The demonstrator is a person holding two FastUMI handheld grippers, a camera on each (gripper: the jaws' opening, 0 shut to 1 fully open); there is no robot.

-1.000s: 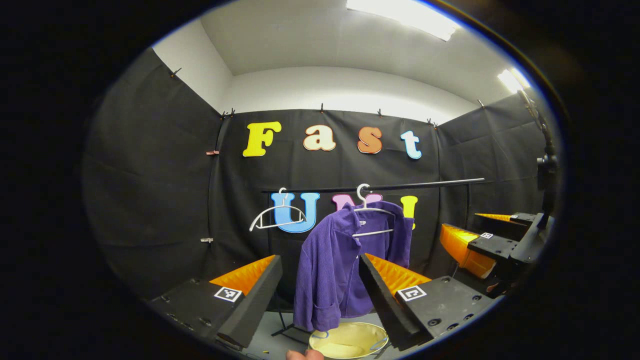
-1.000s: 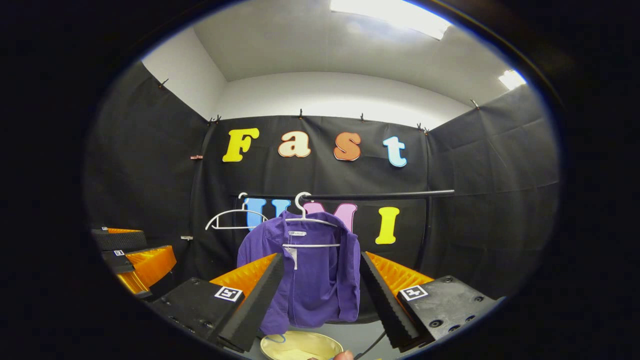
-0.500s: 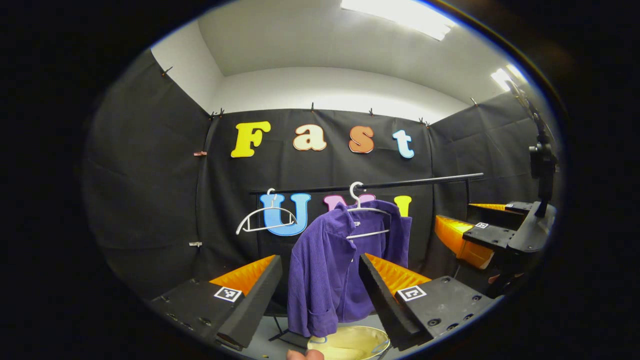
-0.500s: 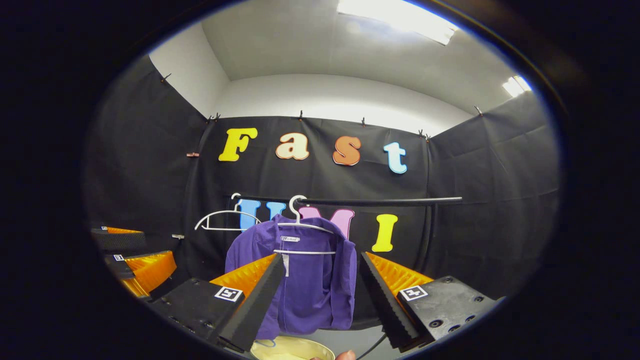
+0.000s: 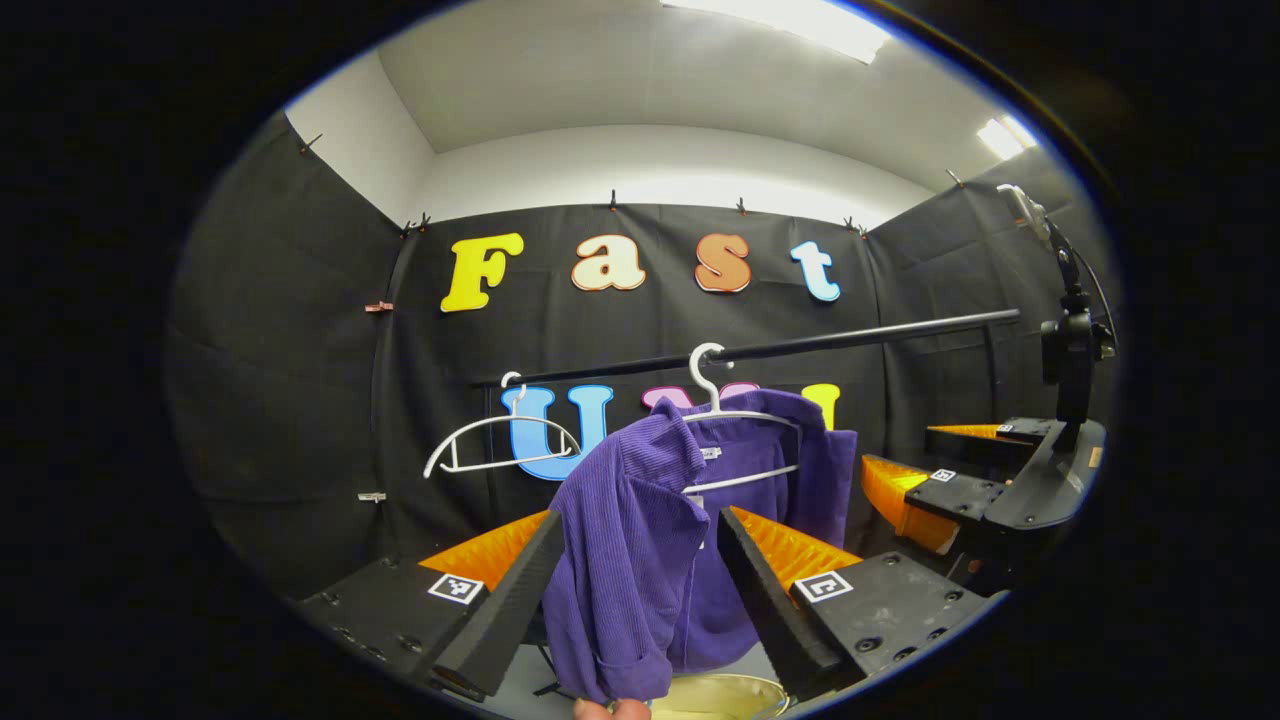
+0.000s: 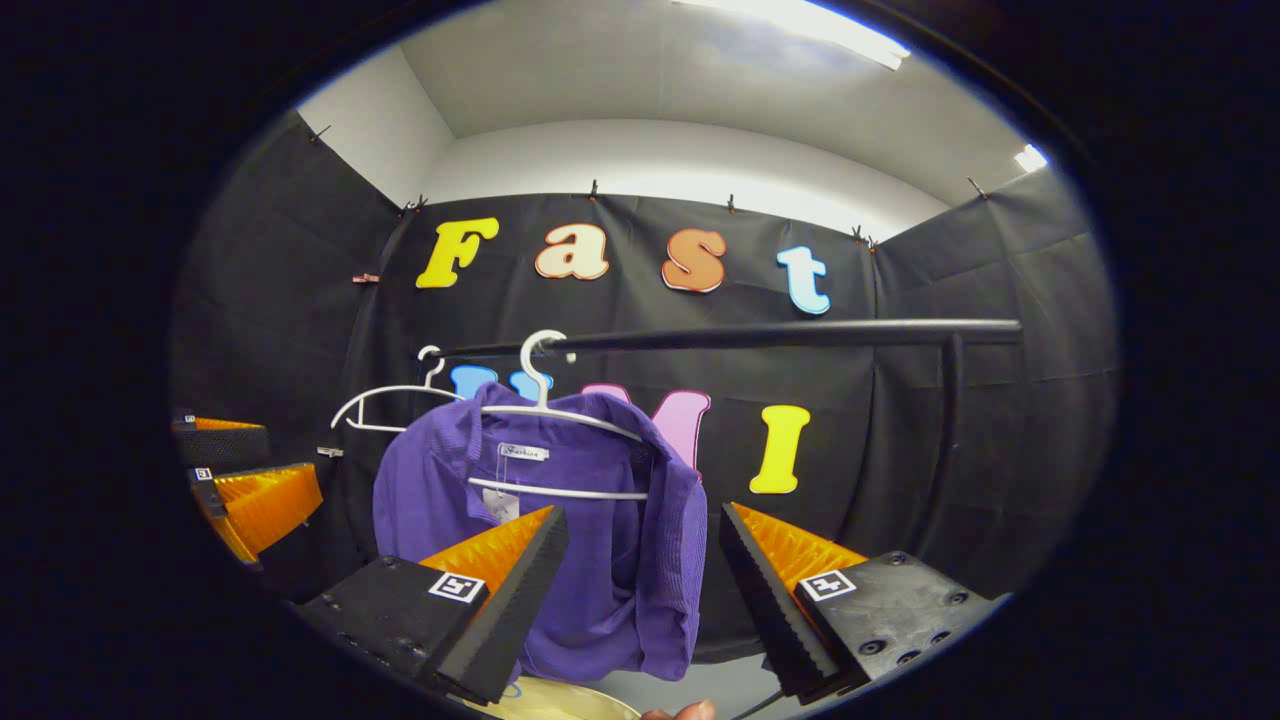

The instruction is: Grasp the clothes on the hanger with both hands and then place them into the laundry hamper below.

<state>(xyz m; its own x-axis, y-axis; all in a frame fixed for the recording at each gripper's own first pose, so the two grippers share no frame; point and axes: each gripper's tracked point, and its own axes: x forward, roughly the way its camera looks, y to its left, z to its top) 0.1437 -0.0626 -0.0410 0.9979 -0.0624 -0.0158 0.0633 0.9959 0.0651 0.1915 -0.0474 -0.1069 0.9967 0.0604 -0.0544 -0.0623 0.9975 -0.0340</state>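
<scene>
I'm holding both grippers, left (image 5: 632, 585) and right (image 6: 640, 590), wide open and empty. The purple shirt (image 6: 600, 540) is hanging mid-frame on its hanger (image 6: 545, 405). Best to pinch each shoulder evenly, then lift.

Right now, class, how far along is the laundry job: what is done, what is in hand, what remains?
Done: nothing; the shirt hangs on its hanger. In hand: both tools, left and right, are open in front of it, gripping nothing. Left: grasp it, lift it off and drop it in the hamper.
</scene>
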